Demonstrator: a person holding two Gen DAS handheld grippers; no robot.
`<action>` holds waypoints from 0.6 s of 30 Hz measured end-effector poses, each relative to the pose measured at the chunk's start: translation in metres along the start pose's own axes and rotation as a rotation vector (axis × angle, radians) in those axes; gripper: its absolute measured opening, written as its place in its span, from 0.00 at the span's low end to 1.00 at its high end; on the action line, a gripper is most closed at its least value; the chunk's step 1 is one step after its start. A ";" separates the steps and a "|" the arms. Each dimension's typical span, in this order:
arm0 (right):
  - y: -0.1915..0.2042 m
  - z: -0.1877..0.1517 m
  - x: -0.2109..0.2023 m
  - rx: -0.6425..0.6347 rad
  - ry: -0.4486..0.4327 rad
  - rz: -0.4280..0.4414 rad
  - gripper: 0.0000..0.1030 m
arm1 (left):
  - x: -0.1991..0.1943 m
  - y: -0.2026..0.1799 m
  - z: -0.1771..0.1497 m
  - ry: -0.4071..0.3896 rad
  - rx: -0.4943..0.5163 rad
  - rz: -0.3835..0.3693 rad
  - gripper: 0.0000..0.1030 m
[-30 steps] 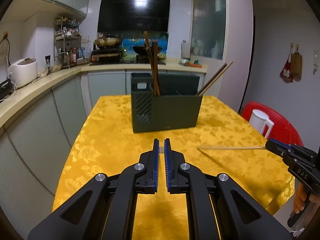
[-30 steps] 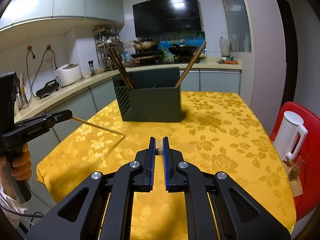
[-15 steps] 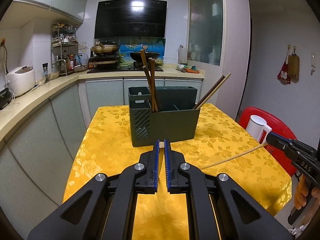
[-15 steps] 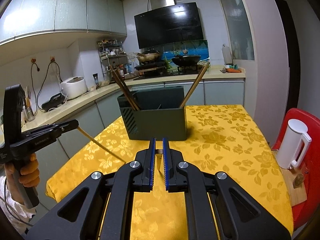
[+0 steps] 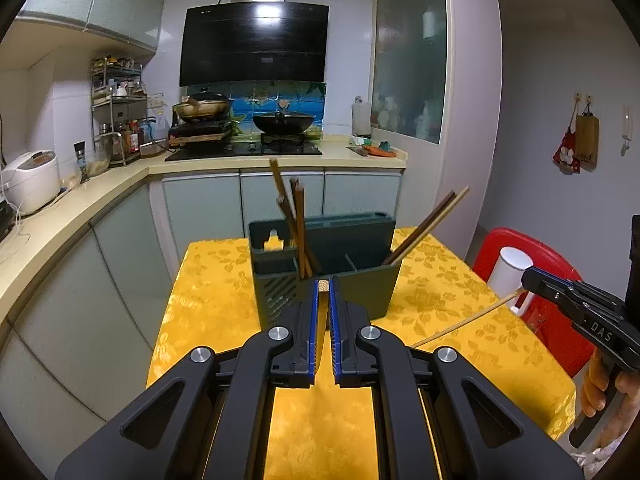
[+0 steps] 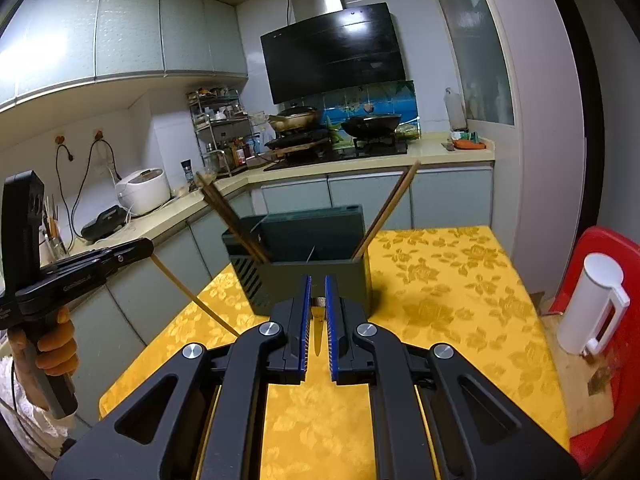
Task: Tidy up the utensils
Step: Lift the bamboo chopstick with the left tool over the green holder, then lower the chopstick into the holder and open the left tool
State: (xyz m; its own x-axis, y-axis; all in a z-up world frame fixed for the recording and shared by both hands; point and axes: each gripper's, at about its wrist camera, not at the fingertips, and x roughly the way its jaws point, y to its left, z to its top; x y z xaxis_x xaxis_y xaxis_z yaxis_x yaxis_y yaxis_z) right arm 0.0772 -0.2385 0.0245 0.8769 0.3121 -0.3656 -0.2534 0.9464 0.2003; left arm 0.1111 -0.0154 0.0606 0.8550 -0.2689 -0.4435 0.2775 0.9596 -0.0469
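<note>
A dark green holder (image 5: 324, 268) stands upright on the yellow table, ribbed on its left face. Brown chopsticks (image 5: 294, 216) lean in its left compartment; another pair (image 5: 426, 228) slants out of the right corner. Two pale chopsticks are off the table — one (image 5: 460, 322) held slanting at right, one (image 5: 323, 285) end-on in the near grip.

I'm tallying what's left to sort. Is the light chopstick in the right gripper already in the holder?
Out. The right gripper holds the light chopstick slanting above the yellow tablecloth, apart from the green holder.
</note>
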 end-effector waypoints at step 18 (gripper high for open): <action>0.002 0.100 0.030 -0.075 -0.067 -0.030 0.08 | 0.031 -0.033 0.105 -0.121 0.041 0.012 0.05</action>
State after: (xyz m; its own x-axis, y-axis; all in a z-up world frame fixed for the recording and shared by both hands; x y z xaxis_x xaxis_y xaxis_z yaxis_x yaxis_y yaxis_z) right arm 0.1440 -0.2358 0.1053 0.9094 0.2797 -0.3079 -0.2542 0.9596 0.1209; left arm 0.1747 -0.0644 0.1426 0.9043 -0.2677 -0.3326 0.2824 0.9593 -0.0045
